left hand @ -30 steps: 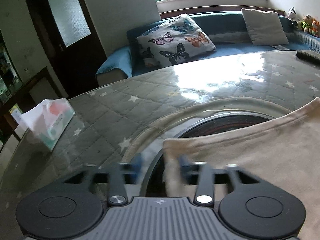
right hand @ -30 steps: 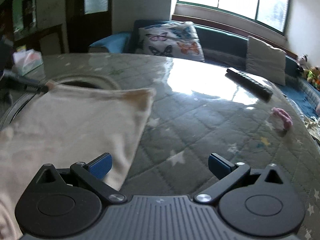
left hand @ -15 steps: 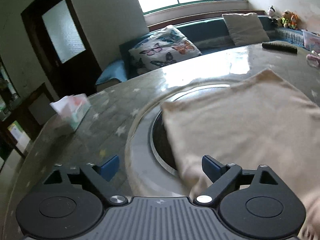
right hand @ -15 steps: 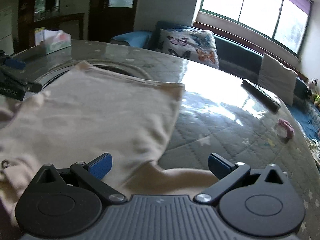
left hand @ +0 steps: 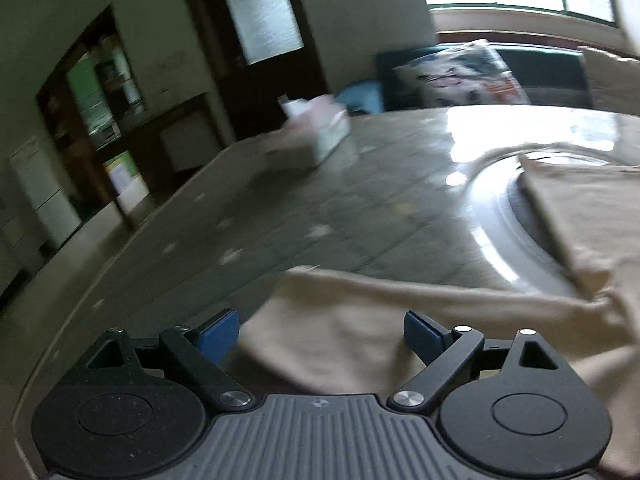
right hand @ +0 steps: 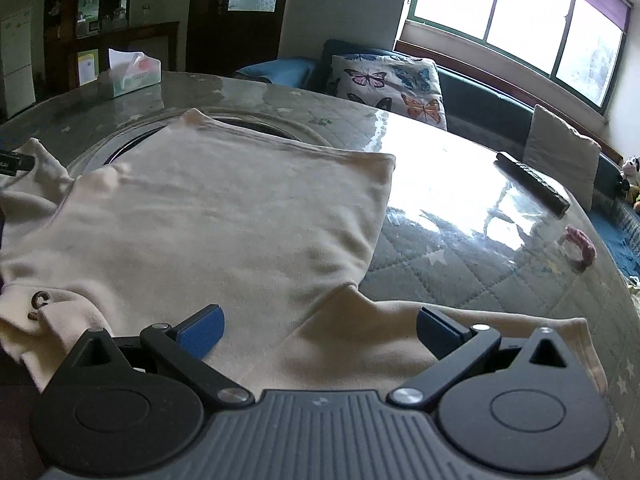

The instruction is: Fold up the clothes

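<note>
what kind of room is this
Most likely a home living or dining room: a sofa with a butterfly cushion under the window, and a tissue box on the round table.

Place: a home living room.
Seating: blue sofa [right hand: 476, 92] under the window [right hand: 516, 12], butterfly cushion [right hand: 390, 88].
Table: quilted cover [right hand: 460, 264], tissue box [right hand: 134, 74], remote [right hand: 532, 184].

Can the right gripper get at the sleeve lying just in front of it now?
Probably yes. The right gripper is open, the sleeve lies flat between its fingers, and nothing covers it.
</note>
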Motion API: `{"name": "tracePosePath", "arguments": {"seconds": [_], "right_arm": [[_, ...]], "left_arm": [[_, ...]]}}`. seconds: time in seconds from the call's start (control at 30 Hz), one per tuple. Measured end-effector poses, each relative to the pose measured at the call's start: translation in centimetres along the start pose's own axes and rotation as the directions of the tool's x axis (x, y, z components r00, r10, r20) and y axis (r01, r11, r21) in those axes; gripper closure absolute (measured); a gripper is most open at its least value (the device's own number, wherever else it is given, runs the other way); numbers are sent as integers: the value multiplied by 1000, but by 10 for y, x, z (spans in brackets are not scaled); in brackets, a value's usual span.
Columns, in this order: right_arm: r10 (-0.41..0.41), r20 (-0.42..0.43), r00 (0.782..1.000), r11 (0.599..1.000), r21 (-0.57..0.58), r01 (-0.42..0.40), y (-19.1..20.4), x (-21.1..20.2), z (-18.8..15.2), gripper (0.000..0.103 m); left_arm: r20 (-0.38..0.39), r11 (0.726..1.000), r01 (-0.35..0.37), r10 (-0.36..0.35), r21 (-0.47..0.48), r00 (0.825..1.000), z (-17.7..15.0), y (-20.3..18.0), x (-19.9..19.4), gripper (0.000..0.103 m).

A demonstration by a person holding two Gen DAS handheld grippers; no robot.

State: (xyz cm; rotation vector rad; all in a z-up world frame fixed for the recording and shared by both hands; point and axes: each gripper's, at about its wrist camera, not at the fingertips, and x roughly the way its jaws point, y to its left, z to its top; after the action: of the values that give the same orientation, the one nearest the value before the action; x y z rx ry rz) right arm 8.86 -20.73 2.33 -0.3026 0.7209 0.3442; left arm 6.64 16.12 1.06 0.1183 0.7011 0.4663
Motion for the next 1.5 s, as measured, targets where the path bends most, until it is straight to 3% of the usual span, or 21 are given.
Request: {"name": "tracePosePath", "arguments": {"seconds": [0.13,0.27,0.6,0.93,1.1,1.27,1.37,1.5], "right_arm": [[-4,-3,1000,1000,4,4,0,0,0,0],[-8,-6,1000,1000,5,8,0,0,-1,0],[0,11,1000,1000,-3,0,4,-4,1,0],[98,14,995,991,-98,-96,33,-11,-5,0],[97,35,995,979,-183,-89,41,-28,-17,0],[95,36,995,976,-201,-86,39,-44,-26,0],[98,50,994,979,-187,-87,35,-50,-21,0],[100,76,992,983,-164,-86,35,-47,-11,0]], "left_arm": [[-15,997,-71,71,-24,997,0,16,10,7],[-26,994,-98,97,-48,995,-3,32,12,19],[-20,977,-213,213,15,977,-14,44,11,21],[-31,975,-221,222,30,975,-13,46,10,19],[3,988,-154,154,27,988,-6,37,-11,13],[71,998,-16,12,58,997,2,6,-48,6],[113,989,85,-99,122,989,4,-25,-72,3],[138,957,205,-236,204,962,5,-69,-93,0]]}}
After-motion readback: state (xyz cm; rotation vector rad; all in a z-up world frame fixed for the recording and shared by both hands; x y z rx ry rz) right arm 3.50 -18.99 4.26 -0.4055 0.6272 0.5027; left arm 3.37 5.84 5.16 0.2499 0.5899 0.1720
